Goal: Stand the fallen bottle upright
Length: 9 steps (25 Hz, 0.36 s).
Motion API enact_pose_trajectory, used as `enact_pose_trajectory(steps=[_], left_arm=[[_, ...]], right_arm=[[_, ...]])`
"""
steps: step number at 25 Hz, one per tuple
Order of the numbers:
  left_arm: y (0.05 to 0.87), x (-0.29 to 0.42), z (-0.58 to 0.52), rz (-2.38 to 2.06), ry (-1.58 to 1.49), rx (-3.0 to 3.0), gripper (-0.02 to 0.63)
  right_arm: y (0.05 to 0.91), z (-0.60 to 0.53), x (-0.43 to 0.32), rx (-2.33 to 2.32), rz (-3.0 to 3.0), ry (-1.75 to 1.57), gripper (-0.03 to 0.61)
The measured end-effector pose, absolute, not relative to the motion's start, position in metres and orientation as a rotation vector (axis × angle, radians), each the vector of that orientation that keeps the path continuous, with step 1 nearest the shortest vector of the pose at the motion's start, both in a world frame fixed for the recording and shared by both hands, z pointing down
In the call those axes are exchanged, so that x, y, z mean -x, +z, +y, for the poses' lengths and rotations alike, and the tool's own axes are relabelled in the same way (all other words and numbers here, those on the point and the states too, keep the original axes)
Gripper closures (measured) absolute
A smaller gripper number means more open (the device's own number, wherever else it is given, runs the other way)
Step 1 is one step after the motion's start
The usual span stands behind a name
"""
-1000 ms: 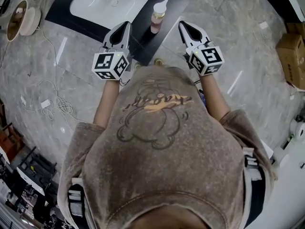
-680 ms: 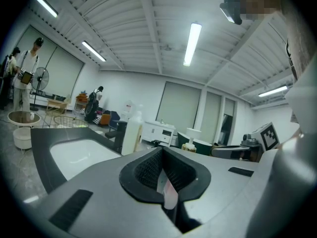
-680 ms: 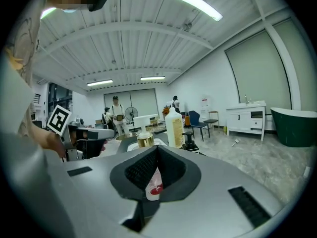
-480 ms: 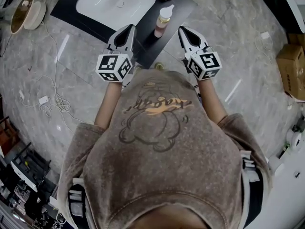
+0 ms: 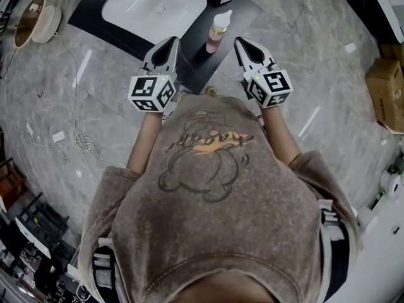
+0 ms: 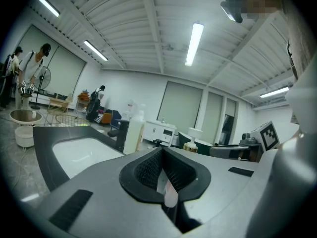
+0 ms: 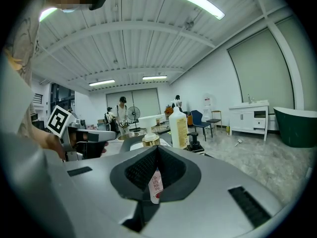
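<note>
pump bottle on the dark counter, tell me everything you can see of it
The pump bottle stands upright on the dark counter, just right of the white sink in the head view. It has a white pump head, a gold collar, and a clear-looking body with pinkish contents and a label with red print. Only the counter touches it: it stands ahead of and between the left gripper and right gripper, both shut and apart from it.
</note>
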State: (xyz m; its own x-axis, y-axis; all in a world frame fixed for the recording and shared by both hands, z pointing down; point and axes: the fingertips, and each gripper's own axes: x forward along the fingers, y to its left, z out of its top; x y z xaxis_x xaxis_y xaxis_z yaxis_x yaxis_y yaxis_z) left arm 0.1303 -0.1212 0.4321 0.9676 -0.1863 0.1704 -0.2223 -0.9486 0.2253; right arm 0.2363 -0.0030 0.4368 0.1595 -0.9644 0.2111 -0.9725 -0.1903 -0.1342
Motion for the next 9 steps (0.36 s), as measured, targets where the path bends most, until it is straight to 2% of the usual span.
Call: enact_pose_trajectory(steps=[9], left_arm=[[0.4389, -0.1326, -0.1244, -0.296, 0.222, -2.869, 0.595]], right_arm=[[0.4409, -0.0039, -0.2422, -2.386, -1.961, 0.381, 0.579]])
